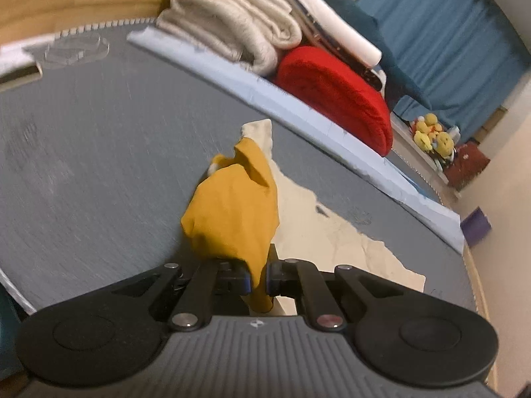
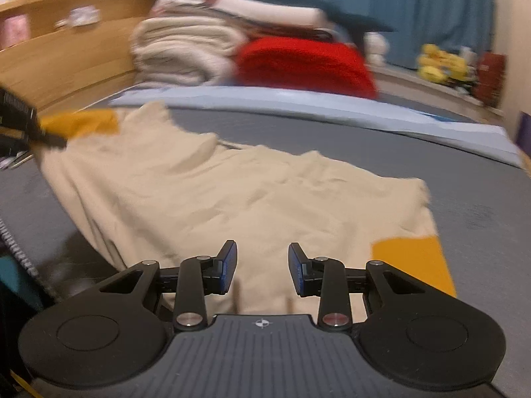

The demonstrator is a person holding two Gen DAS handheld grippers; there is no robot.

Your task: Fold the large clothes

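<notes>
Right wrist view shows the cream garment lying mostly spread out on the grey bed surface, wrinkled but not yet folded into any neat shape; one mustard-yellow cuff lies flat at the near right corner, and the other mustard end is lifted at the far left, where a dark tool, which I take to be the other gripper, has hold of it. By my reading the task is at an early fold: a sleeve is being carried over the body, while the main body and the near sleeve are unfolded, so most of the work is left. In the left wrist view the left gripper has its jaws pressed close on a bunch of the mustard sleeve fabric, which stands up in a crumpled peak above the fingers and also hangs a little below them; beyond it the cream cloth trails flat on the bed. The right gripper hovers low over the near edge of the cream garment with its jaws spread well apart and nothing between them; whether its fingertips touch the cloth I cannot tell. Behind the garment, well apart from it, sit a stack of folded beige blankets and a red blanket, with blue curtains further back. Both views are blurred.
</notes>
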